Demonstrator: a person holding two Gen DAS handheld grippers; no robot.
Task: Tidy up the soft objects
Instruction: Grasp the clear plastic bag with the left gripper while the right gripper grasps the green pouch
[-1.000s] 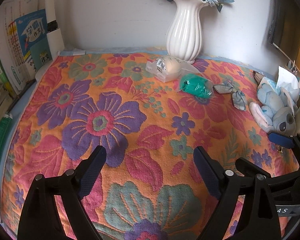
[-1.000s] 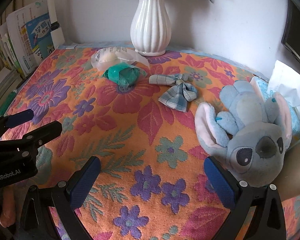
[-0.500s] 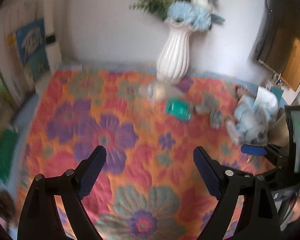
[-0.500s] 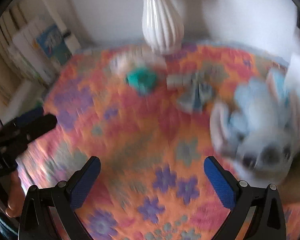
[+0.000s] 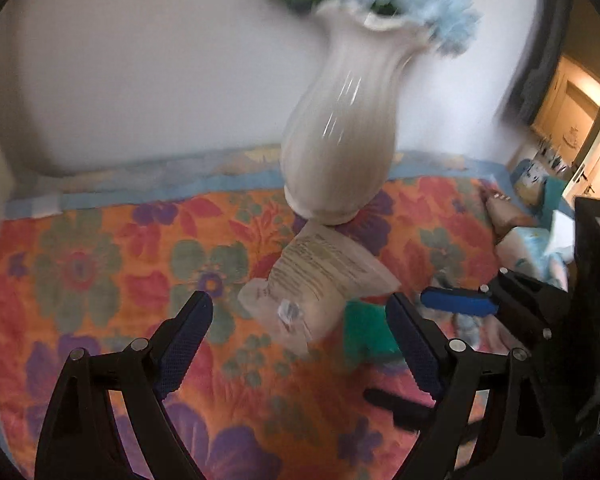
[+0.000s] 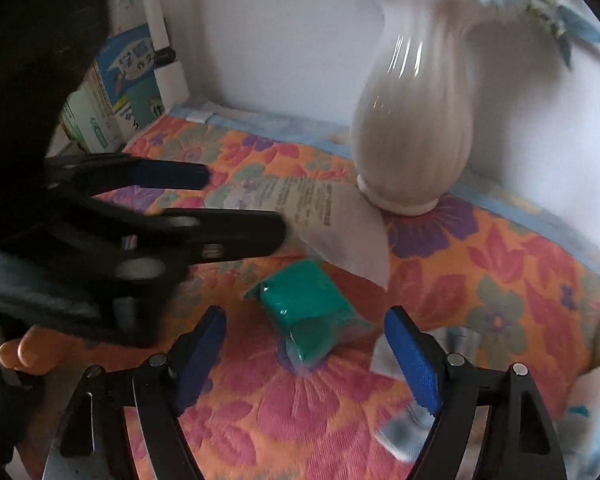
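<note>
In the left wrist view my left gripper [image 5: 298, 344] stands open just in front of a clear plastic packet [image 5: 320, 280] with a cream soft thing inside. The packet lies at the foot of the vase, and nothing sits between the left jaws. Seen from the right wrist, my right gripper [image 6: 306, 356] hangs over a green wrapped packet [image 6: 308, 312]. Its jaws are closing with the green packet between them, and the pads stay clear of it. The left gripper [image 6: 246, 203] reaches in from the left over the clear packet [image 6: 328, 216]. A checked fabric bow [image 6: 392, 432] lies blurred at the lower right.
A tall white vase [image 6: 412, 120] with blue flowers stands at the back against the wall, right behind both packets. Books [image 6: 132, 80] lean at the far left. A blue plush toy [image 5: 536, 248] and a tissue pack lie at the right edge of the flowered cloth [image 5: 100, 264].
Both grippers have swept forward across the cloth toward the vase. The packets now lie close in front of the fingers, and the right jaws have narrowed.
</note>
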